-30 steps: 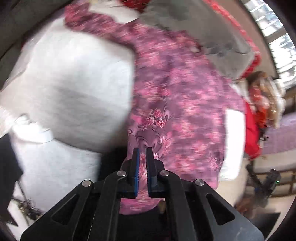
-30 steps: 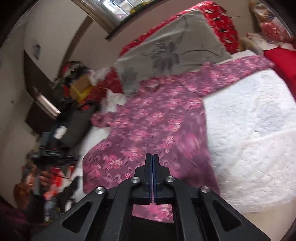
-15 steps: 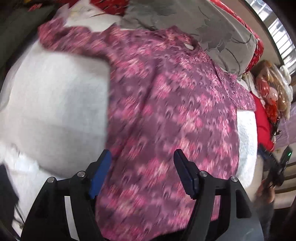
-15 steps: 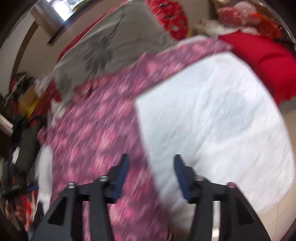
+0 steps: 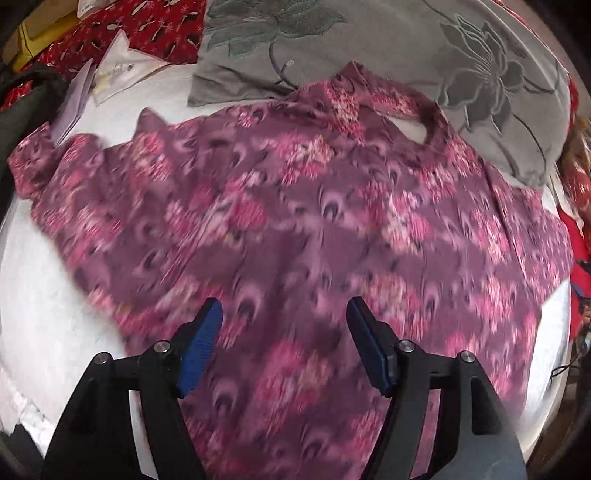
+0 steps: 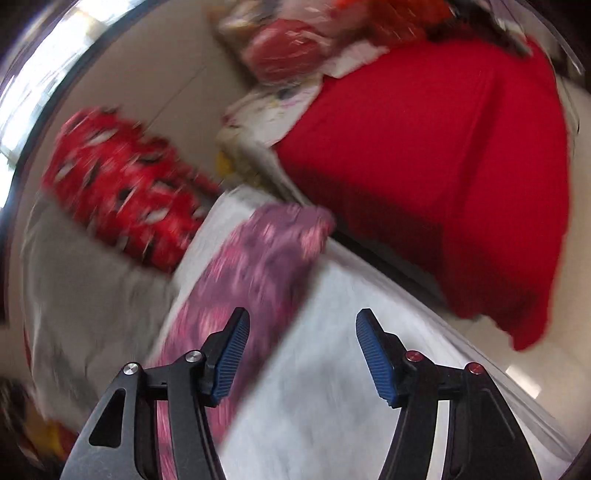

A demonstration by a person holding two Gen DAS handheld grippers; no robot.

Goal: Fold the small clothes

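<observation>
A purple top with pink flower print lies spread flat on the white bed cover, its neck opening toward the far side. My left gripper hovers above its middle, open, nothing between the blue pads. In the right wrist view one sleeve of the top runs toward the bed's corner. My right gripper hangs over the sleeve's right edge and the white cover; its jaws are opening and hold nothing.
A grey pillow with a flower pattern lies behind the top's collar. Red patterned fabric and white packets sit at the far left. A large red cloth lies beyond the bed's edge on the right.
Both grippers went from shut to open. The left one moved up over the top's body toward the collar; the right one swung toward the far sleeve and the bed's corner.
</observation>
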